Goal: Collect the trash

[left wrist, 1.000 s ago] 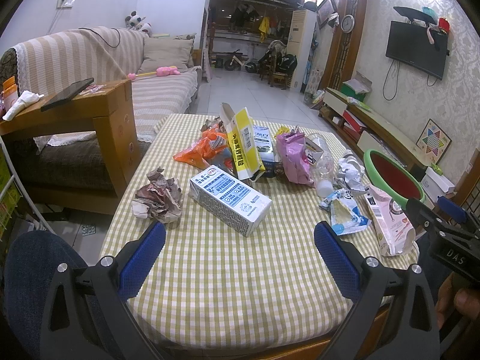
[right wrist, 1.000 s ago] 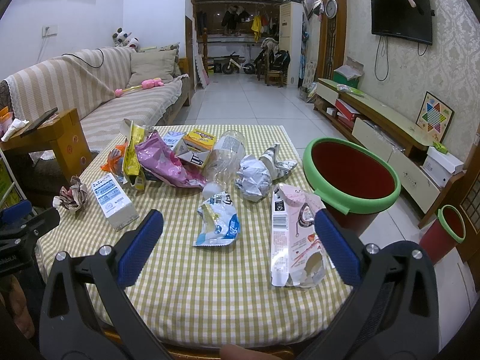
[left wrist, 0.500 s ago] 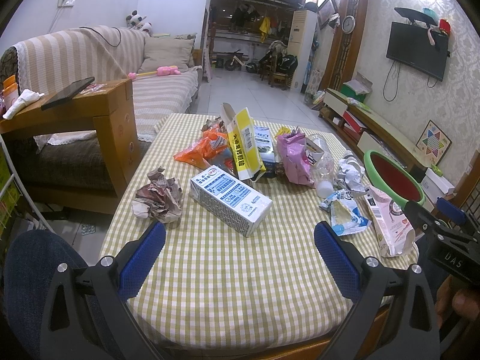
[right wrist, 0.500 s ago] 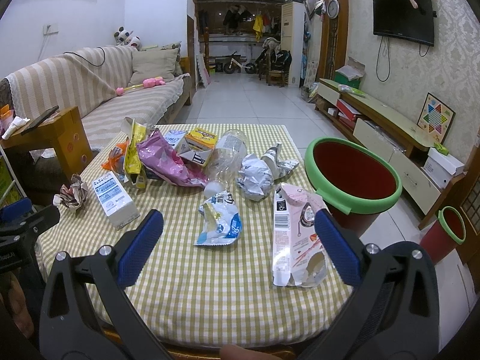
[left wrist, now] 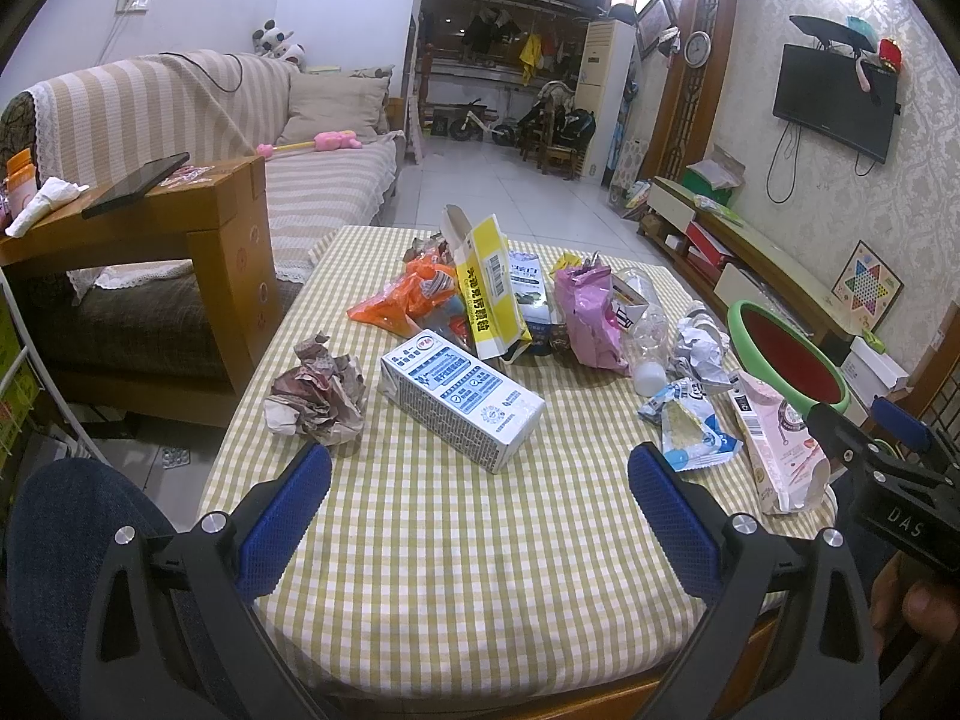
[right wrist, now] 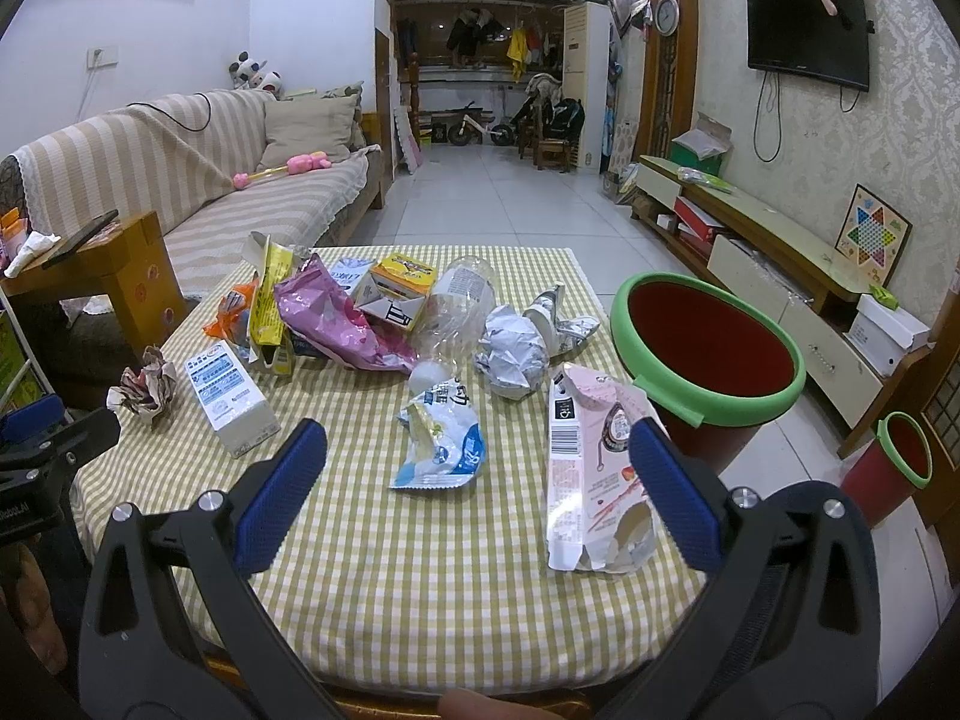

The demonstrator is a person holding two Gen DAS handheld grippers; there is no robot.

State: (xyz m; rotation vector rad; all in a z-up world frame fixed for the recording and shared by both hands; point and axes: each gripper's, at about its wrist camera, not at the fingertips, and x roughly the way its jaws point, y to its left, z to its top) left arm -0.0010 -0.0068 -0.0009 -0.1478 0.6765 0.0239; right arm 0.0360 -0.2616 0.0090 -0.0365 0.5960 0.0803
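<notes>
The right gripper (right wrist: 477,480) hangs with its jaws spread wide and nothing between them, above the near edge of the desk (right wrist: 420,600). The pink snack bag (right wrist: 591,468) lies just ahead of it and toward its right finger, flat on the checked cloth, its long axis running away from the gripper, roughly in line with the fingers. That bag is also the piece of trash closest to the red bin with the green rim (right wrist: 708,354), which stands ahead and to the right, just off the desk's right edge. So the right gripper looks the nearer one for it, and a small shift to the right would probably centre the bag between the jaws.

The left gripper (left wrist: 480,492) is likewise wide open and empty. The white and blue carton (left wrist: 462,396) lies just ahead of it, near the centre line, lying slantwise, with the crumpled paper ball (left wrist: 318,402) ahead on its left side.
</notes>
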